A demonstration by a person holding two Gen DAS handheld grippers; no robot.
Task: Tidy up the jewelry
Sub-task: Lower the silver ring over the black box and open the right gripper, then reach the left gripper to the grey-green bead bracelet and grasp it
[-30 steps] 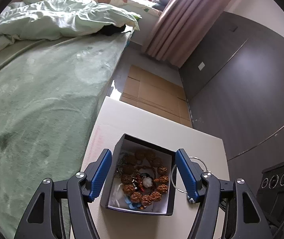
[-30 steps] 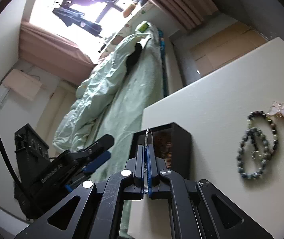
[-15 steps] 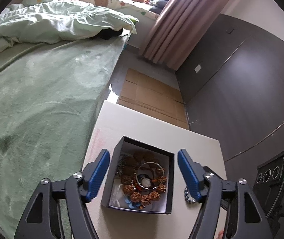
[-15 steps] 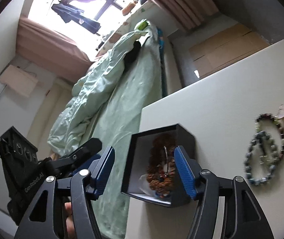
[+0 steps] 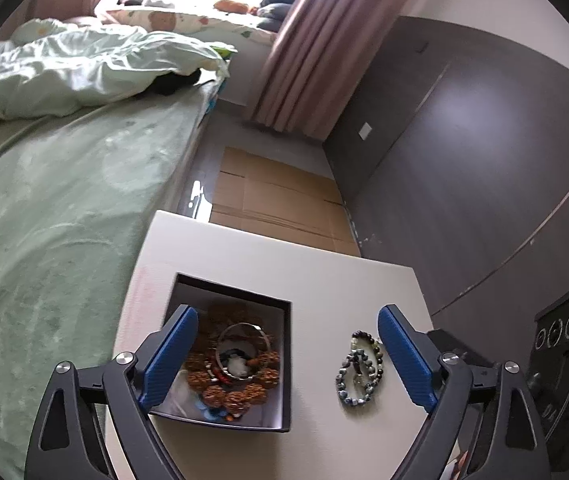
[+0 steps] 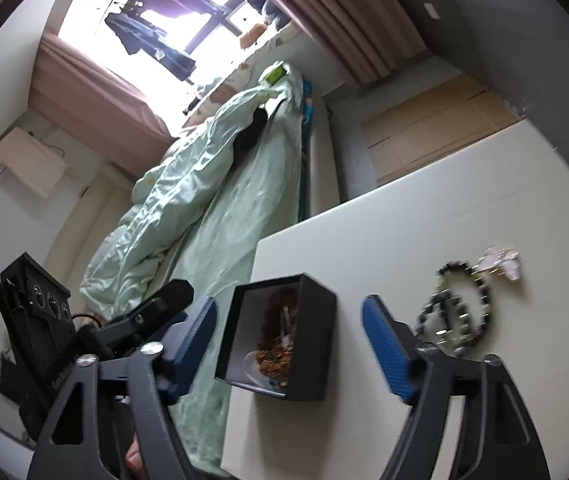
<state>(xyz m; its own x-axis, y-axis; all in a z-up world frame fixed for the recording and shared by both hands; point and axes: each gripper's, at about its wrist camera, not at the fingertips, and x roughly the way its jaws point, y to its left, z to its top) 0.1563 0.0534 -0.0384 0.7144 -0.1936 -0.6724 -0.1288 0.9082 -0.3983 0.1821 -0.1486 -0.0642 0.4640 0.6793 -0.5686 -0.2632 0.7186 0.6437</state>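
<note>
Both grippers hold nothing. The left gripper (image 5: 284,356) stands with its jaws spread, having just been opening, straddling the right part of the black box (image 5: 288,360) and bare table (image 5: 324,280); no pad presses anything. The right gripper (image 6: 288,344) likewise has its jaws apart, having just been opening, with the box between them untouched. Inside the box a metal bangle (image 5: 242,350) lies flat upon a brown bead bracelet (image 5: 236,392), so that part appears done. Left to store: the dark bead bracelets (image 5: 360,368) lying just right of the box, their long axis running away from the left camera, and a pale butterfly piece (image 6: 502,264) touching their far end.
</note>
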